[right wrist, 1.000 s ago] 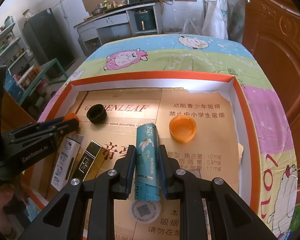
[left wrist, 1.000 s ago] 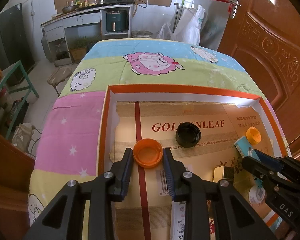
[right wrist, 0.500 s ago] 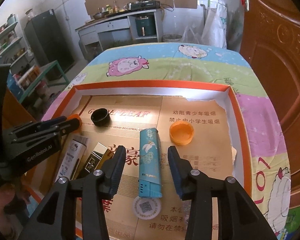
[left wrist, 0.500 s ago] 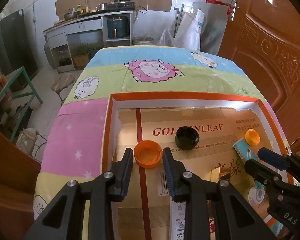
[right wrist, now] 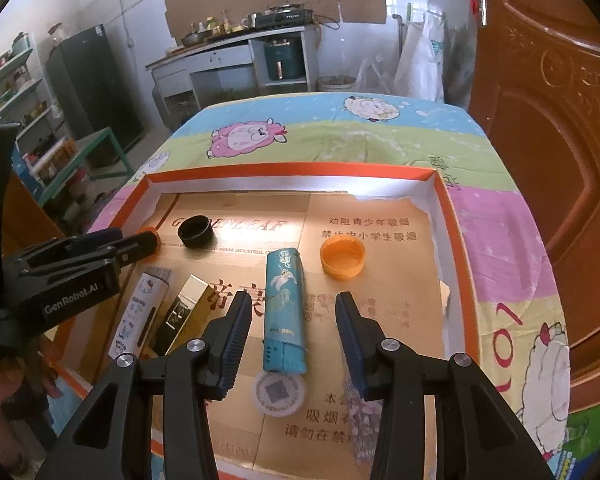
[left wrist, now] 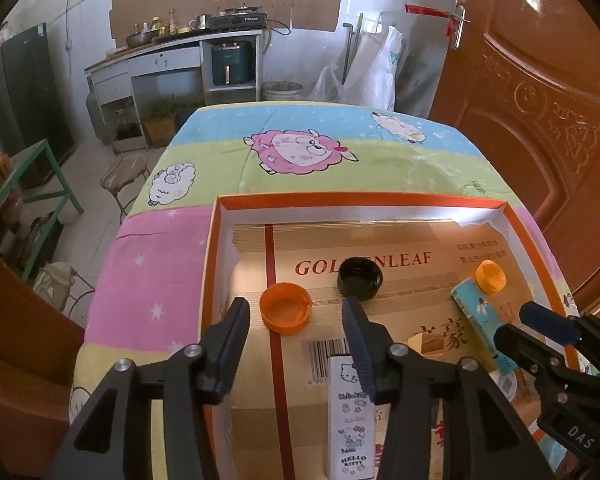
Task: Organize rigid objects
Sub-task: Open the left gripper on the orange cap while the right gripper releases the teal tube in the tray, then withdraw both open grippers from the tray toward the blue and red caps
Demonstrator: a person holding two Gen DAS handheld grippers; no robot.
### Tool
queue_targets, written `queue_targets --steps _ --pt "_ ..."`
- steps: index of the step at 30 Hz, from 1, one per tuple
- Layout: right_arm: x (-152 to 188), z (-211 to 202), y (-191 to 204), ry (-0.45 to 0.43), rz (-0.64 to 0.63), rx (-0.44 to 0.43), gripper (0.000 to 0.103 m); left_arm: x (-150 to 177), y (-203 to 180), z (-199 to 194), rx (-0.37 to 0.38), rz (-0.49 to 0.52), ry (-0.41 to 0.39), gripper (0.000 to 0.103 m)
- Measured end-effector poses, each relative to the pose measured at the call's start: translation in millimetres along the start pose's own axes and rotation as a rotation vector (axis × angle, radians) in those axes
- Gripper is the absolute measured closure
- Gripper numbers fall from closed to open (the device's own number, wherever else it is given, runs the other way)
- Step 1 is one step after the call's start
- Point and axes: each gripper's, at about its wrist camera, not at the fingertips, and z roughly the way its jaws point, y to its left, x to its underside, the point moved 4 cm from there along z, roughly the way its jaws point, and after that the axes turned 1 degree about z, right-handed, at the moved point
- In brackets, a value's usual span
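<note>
Now, line by line:
Left gripper [left wrist: 296, 314]: jaws opening, released; the orange cap [left wrist: 286, 313] lies on the floor of the tray between the spread fingers, touching neither.
Right gripper [right wrist: 290, 320]: released, jaws apart; the teal lighter [right wrist: 284, 312] lies flat between them, clear of both pads.
Tray [right wrist: 456, 248]: shallow, orange-rimmed, lined with brown cardboard, on a cartoon sheep cloth [left wrist: 300, 152].
Black cap [left wrist: 360, 278]: open side up, just right of and beyond the orange cap.
Yellow-orange cap [right wrist: 343, 258]: just right of the teal lighter's far end.
Hello Kitty lighter [right wrist: 140, 314]: near-left part of the tray, lying lengthwise.
Gold lighter [right wrist: 182, 312]: right beside the Hello Kitty lighter, between it and the teal lighter.
Round sticker [right wrist: 278, 392]: at the teal lighter's near end.
</note>
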Motion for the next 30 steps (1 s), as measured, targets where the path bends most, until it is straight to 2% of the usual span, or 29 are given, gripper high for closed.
queue_targets --steps 5,7,30 --pt "6.7 -7.1 -4.3 -0.001 0.015 -0.004 0.055 1.3 -2.2 -9.6 -0.021 0.016 -0.016 0.055" --pt "9.2 -10.2 -5.0 -0.002 0.022 -0.008 0.046 1.9 -3.4 -16.7 -0.022 0.022 -0.031 0.055" --pt "40.8 -90.0 3.9 -0.07 0.018 0.008 0.045 37.8 -3.4 -109.3 0.005 0.014 -0.177 0.055"
